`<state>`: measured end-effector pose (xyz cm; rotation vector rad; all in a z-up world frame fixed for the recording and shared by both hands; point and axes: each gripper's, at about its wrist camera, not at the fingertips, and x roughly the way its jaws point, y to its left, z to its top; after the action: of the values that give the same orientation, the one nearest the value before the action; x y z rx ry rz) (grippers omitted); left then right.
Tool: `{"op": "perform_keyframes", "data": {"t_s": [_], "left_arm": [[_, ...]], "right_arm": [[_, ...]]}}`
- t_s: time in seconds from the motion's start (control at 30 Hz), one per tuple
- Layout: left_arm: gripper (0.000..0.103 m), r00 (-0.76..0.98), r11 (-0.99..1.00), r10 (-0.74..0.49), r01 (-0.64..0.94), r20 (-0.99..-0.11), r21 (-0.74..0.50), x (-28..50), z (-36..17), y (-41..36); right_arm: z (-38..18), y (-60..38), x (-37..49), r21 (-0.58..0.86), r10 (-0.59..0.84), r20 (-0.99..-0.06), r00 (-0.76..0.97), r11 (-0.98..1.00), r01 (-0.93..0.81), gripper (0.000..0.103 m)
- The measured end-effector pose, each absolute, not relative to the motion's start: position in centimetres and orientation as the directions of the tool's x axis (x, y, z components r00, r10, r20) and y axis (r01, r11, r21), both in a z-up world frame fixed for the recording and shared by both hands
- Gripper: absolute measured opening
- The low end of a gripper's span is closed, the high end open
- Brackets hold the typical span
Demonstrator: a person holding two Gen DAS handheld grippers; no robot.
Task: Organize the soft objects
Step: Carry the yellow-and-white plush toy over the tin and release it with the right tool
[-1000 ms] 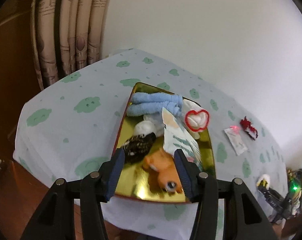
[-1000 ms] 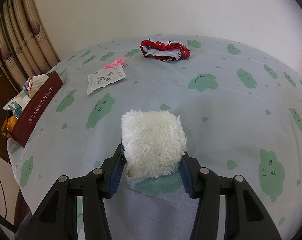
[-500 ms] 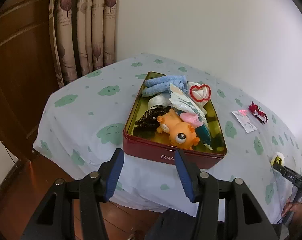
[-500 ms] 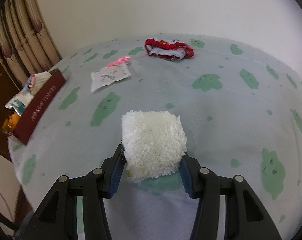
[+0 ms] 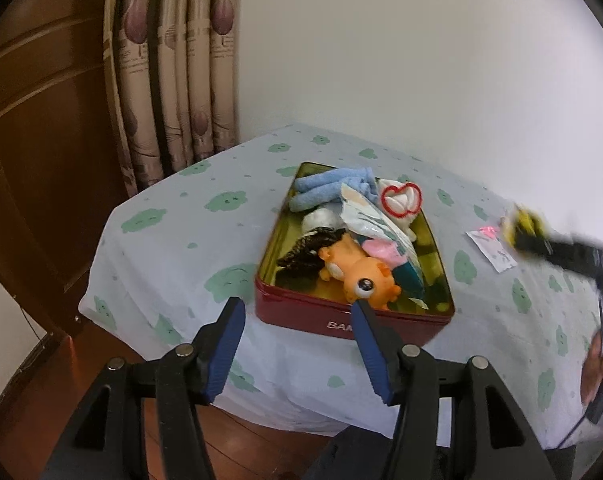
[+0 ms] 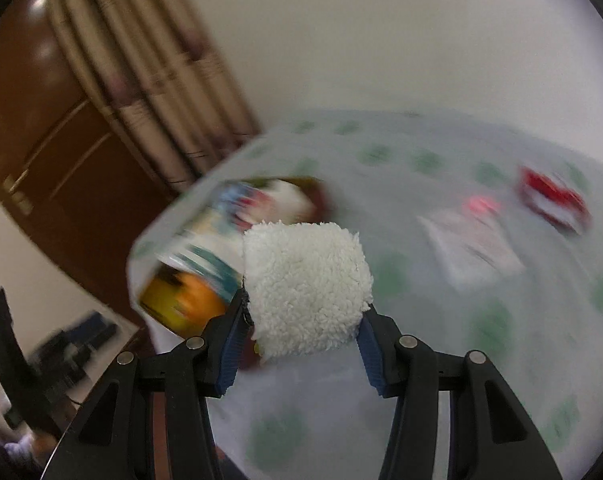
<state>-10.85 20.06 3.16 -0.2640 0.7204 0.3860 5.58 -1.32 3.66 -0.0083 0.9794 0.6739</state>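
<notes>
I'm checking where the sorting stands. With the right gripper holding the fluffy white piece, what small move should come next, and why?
Probably carry the fluffy white piece, pinched in the right gripper, on over the red tin before letting go. The tin already holds the other soft things, and the left gripper hangs open and empty, short of it.

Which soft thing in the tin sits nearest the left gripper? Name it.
The orange toy, with one big eye, lies at the tin's near end, closest to the left gripper; the blue towel lies farthest.
</notes>
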Motion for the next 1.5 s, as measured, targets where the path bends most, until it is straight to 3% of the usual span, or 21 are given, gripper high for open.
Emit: {"op": "perform_keyframes", "data": {"t_s": [0.17,0.43,1.0,1.07,1.13,1.33,1.5], "left_arm": [[0.057,0.676,0.884,0.229,-0.446,-0.7,-0.141,-10.9,2.8,21.3],[0.057,0.674,0.869,0.206,-0.46,-0.709,-0.185,-11.0,2.4,22.5],[0.057,0.654,0.868,0.176,-0.456,-0.736,-0.197,-10.5,1.8,23.0],[0.057,0.65,0.868,0.179,-0.457,-0.739,-0.192,-10.5,1.8,23.0],[0.057,0.649,0.87,0.185,-0.457,-0.738,-0.184,-10.4,1.8,23.0],[0.057,0.648,0.874,0.199,-0.456,-0.735,-0.165,-10.4,1.9,22.8],[0.057,0.651,0.88,0.21,-0.451,-0.729,-0.149,-10.4,2.1,22.4]], "right_arm": [[3.7,8.5,7.6,0.27,0.548,-0.785,0.289,0.722,-0.637,0.048],[0.3,16.3,9.5,0.232,0.498,-0.837,0.227,0.698,-0.678,0.048],[-3.9,19.4,10.2,0.066,0.323,-0.918,0.231,0.697,-0.714,0.051],[-3.7,19.3,10.1,0.047,0.317,-0.915,0.252,0.702,-0.711,0.06],[-3.2,18.9,10.2,0.079,0.347,-0.904,0.25,0.71,-0.7,0.086],[0.7,14.2,9.3,0.193,0.512,-0.796,0.323,0.72,-0.667,0.094],[1.8,5.8,7.3,0.151,0.48,-0.737,0.476,0.803,-0.576,0.101]]}}
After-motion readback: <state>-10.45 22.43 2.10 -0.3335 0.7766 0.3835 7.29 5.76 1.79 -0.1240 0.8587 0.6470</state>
